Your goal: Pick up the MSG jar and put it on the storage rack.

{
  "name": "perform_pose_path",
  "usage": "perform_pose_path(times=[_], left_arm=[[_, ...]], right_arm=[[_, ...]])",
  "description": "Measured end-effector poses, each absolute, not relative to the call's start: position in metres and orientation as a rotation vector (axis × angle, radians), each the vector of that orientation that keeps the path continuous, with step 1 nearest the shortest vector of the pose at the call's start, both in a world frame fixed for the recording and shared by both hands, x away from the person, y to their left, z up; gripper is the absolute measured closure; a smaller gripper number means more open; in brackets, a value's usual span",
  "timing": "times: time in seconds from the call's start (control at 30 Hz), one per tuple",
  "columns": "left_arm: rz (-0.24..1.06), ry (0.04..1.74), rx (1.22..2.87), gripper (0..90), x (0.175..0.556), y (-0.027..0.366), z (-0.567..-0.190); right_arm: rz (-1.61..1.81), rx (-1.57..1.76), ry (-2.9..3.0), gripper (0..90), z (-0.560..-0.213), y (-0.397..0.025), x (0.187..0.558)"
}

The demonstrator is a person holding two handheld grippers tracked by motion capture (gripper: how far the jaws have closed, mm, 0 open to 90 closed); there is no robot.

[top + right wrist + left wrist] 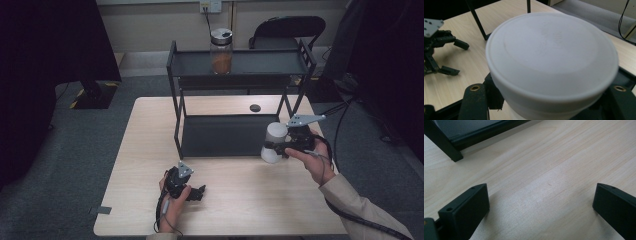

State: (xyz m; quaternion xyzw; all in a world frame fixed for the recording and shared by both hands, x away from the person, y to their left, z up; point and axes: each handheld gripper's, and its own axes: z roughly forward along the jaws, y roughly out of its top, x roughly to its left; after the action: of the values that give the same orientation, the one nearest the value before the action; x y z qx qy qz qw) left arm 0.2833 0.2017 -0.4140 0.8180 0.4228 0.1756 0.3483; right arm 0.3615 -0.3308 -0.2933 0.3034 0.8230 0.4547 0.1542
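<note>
Up close, right claw (pixel 549 100) clamps white jar (pixel 551 62); rack (pixel 240 130) beside.

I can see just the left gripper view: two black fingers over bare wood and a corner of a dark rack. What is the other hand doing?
Observer: The right gripper is shut on a white container by the rack's lower right corner.
Operator: Is there anything on that rack?
Observer: A glass jar of orange-brown stuff stands on the top shelf; the lower shelf is bare.
Operator: And my gripper, is it doing anything?
Observer: The left gripper is open, low over the table near its front edge, apart from the rack.
</note>
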Motion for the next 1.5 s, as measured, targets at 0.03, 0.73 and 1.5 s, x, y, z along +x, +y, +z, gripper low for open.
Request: perform_pose_path(times=[0.03,0.73,1.5], left_arm=[[0.455,1.096,2.121,0.0,0.283,0.202,-0.414],[0.455,1.098,2.117,0.0,0.283,0.202,-0.414],[0.453,1.098,2.120,0.0,0.283,0.202,-0.414]], right_arm=[[1.299,0.859,2.359,34.5,-0.288,-0.330,0.362],[1.282,0.816,2.367,34.4,-0.200,-0.317,0.379],[1.279,0.826,2.351,34.3,-0.133,-0.311,0.394]])
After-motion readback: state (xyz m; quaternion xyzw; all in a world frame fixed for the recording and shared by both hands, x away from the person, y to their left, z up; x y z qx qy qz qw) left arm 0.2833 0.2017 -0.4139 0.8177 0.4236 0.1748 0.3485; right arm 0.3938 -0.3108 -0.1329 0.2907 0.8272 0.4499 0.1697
